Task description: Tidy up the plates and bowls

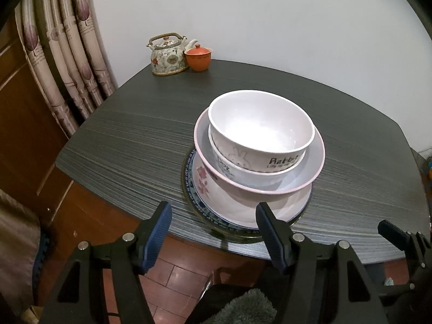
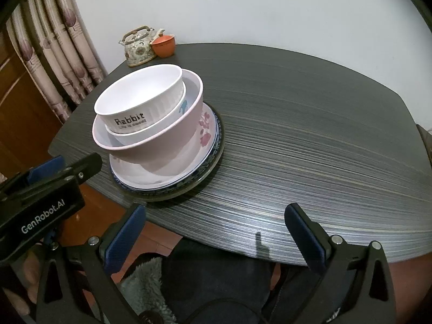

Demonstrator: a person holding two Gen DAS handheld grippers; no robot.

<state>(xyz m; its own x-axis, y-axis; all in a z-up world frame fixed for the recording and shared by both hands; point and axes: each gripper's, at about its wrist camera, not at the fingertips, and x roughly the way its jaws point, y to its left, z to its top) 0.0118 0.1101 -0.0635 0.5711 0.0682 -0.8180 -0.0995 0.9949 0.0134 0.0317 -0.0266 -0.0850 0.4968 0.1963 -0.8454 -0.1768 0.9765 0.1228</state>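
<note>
Dark grey streaked tabletop (image 1: 135,140) fills both views, set against a plain white wall, with patterned beige curtains (image 1: 62,54) hanging at the left. At the far edge stands a floral ceramic teapot with a wicker-wrapped handle (image 1: 167,56), and just beside it an orange lidded clay cup (image 1: 198,59).

Near the front edge sits one stack of crockery. At the bottom lies a dark-rimmed glass plate (image 2: 213,159); on it a blue-patterned plate (image 1: 190,186), then a white plate with pink flowers (image 2: 205,132). A wide pink-rimmed bowl (image 1: 316,162) rests on that, holding a white bowl with a blue figure (image 2: 183,105), and nested on top is a white bowl printed "Rabbit" (image 2: 135,118), tilted slightly.

Left gripper (image 1: 213,232) hovers in front of the stack — its blue-padded jaws stand apart, with nothing between them. Right gripper (image 2: 216,232) hangs over the table's near edge, to the right of the stack, jaws wide apart and empty too. Grey fleece fabric (image 2: 143,278) shows below both.
</note>
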